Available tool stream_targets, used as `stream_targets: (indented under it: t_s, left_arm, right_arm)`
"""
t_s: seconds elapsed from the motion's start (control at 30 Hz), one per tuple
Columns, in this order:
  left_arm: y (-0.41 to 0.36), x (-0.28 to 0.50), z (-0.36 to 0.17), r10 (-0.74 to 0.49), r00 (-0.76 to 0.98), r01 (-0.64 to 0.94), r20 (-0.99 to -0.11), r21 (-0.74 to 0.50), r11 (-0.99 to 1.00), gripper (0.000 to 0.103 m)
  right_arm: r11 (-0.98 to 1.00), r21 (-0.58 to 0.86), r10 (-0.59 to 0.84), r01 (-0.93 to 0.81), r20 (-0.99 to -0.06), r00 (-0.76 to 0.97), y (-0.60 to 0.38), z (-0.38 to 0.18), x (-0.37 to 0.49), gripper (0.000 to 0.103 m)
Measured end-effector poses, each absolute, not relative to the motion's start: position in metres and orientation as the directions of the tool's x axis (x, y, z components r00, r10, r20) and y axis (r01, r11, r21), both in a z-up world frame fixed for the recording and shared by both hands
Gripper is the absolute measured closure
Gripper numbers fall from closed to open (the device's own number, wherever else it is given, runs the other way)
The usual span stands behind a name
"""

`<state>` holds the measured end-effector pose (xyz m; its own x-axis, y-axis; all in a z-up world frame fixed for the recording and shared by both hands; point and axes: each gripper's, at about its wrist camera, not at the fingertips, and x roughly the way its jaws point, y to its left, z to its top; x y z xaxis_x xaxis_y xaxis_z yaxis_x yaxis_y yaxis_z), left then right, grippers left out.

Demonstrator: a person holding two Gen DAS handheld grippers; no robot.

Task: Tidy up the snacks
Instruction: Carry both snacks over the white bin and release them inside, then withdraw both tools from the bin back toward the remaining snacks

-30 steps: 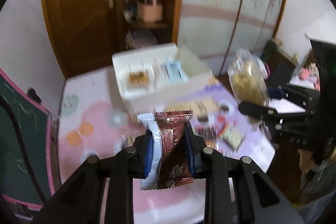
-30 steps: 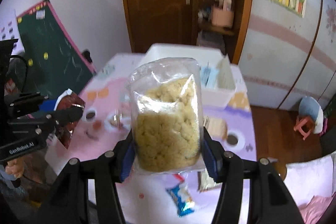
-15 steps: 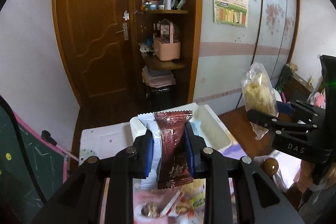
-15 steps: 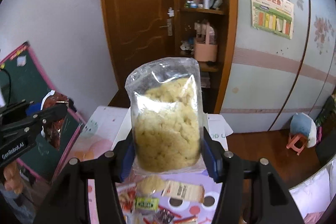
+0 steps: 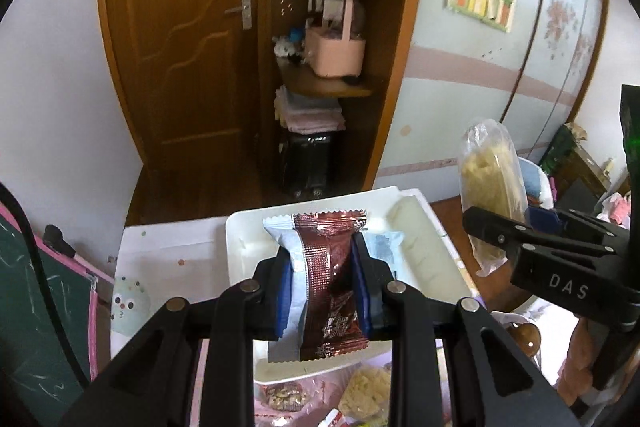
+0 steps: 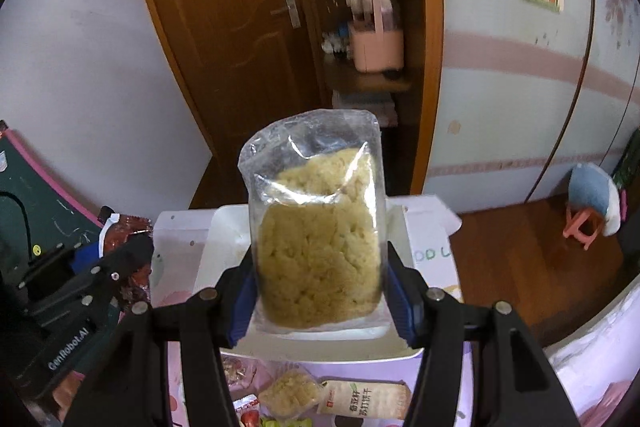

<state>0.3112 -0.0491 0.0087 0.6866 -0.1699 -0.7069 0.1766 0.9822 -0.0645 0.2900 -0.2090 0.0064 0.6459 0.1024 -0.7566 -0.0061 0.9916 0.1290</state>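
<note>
You get dim, warm indoor light; fisheye bending curves the door (image 5: 180, 47) at eleven o'clock, and black vignette fills every corner.

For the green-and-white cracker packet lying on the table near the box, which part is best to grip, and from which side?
Probably the cracker packet across its short width at the middle, coming from above: it lies flat, long side left to right, with a clear noodle pack close on its left.

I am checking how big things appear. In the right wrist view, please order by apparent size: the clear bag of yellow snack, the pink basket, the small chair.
1. clear bag, largest, though nearest the camera
2. pink basket
3. small chair, close to the basket, so unsure
</note>
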Motion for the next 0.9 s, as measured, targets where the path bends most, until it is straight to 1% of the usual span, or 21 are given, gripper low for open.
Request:
stream_targets:
  t_s: [0.1, 0.13, 0.17, 0.2, 0.23, 0.27, 0.33, 0.37, 0.43, 0.53, 0.67, 0.9]
  left_arm:
    - [-0.05, 0.326, -0.007, -0.158, 0.671, 0.16, -0.724, -0.066, 0.985, 0.078]
    - [-0.049, 0.33, -0.012, -0.154, 0.667, 0.154, -0.729, -0.067, 0.986, 0.073]
    - [-0.048, 0.331, -0.016, -0.151, 0.664, 0.149, -0.733, -0.068, 0.986, 0.053]
    - [-0.047, 0.335, -0.02, -0.136, 0.657, 0.131, -0.741, -0.066, 0.989, 0.036]
    - [-0.044, 0.332, -0.022, -0.124, 0.661, 0.116, -0.74, -0.063, 0.991, 0.01]
    - [-0.041, 0.33, -0.023, -0.114, 0.676, 0.097, -0.728, -0.065, 0.993, 0.006]
    - [-0.037, 0.326, -0.023, -0.118, 0.701, 0.088, -0.703, -0.08, 0.993, 0.006]
    - [-0.036, 0.325, -0.023, -0.12, 0.698, 0.089, -0.706, -0.08, 0.993, 0.006]
    - [-0.032, 0.322, -0.022, -0.121, 0.694, 0.086, -0.71, -0.085, 0.993, 0.006]
    - [-0.028, 0.312, -0.015, -0.116, 0.714, 0.076, -0.691, -0.089, 0.993, 0.006]
    - [-0.026, 0.298, -0.001, -0.094, 0.755, 0.064, -0.649, -0.07, 0.995, 0.006]
    - [-0.023, 0.27, 0.028, -0.11, 0.802, 0.074, -0.587, -0.085, 0.994, 0.006]
  right_arm:
    - [0.991, 0.134, 0.109, -0.005, -0.781, 0.615, -0.209, -0.008, 0.305, 0.046]
    - [0.989, 0.147, 0.12, -0.005, -0.787, 0.605, -0.21, -0.013, 0.309, 0.046]
    - [0.987, 0.163, 0.132, -0.003, -0.79, 0.599, -0.212, -0.017, 0.314, 0.046]
    - [0.985, 0.175, 0.141, 0.0, -0.791, 0.595, -0.213, -0.02, 0.314, 0.046]
    - [0.982, 0.191, 0.151, 0.006, -0.793, 0.591, -0.214, -0.023, 0.315, 0.044]
    - [0.978, 0.206, 0.157, 0.015, -0.792, 0.59, -0.215, -0.025, 0.315, 0.038]
    - [0.979, 0.199, 0.139, 0.033, -0.783, 0.607, -0.216, -0.026, 0.312, 0.029]
    - [0.981, 0.189, 0.124, 0.04, -0.776, 0.618, -0.216, -0.025, 0.31, 0.029]
    - [0.984, 0.172, 0.102, 0.051, -0.773, 0.627, -0.216, -0.025, 0.306, 0.029]
    - [0.985, 0.163, 0.093, 0.054, -0.774, 0.626, -0.217, -0.023, 0.303, 0.028]
    - [0.988, 0.147, 0.079, 0.056, -0.773, 0.63, -0.218, -0.015, 0.291, 0.028]
    - [0.989, 0.146, 0.09, 0.029, -0.742, 0.664, -0.215, 0.01, 0.26, 0.028]
